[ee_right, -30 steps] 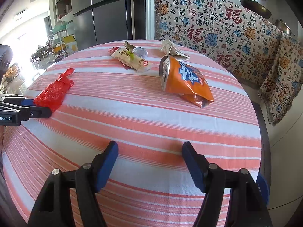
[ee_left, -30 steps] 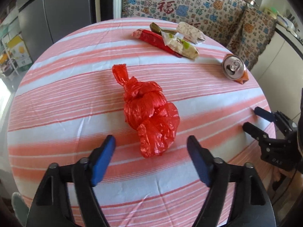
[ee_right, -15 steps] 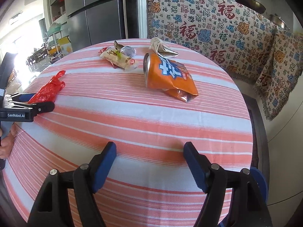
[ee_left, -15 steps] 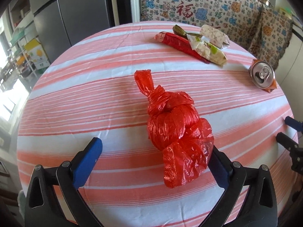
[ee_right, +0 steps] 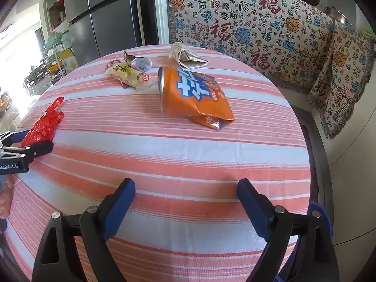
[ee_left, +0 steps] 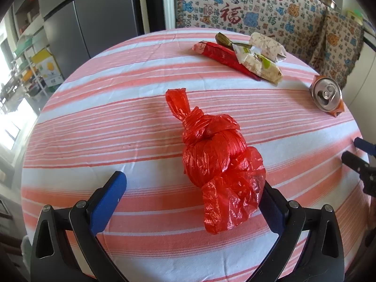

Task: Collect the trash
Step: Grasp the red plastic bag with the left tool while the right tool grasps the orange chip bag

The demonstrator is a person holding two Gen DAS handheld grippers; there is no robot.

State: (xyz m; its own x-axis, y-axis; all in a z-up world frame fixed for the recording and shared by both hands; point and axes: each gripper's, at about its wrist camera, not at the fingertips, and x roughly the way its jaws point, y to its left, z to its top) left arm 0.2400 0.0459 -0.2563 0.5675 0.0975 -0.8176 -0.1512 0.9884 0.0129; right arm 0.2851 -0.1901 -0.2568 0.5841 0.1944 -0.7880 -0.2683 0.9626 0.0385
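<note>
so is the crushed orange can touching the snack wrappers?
Apart. Right wrist view: bare striped cloth shows between the orange can and the nearest snack wrappers.

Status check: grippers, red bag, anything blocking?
Left gripper open, straddling red bag. Right gripper open, empty, short of crushed can. Nothing blocking.

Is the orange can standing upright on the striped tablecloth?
No, the orange can lies on its side, crushed, with its silver top facing sideways, on the striped tablecloth.
</note>
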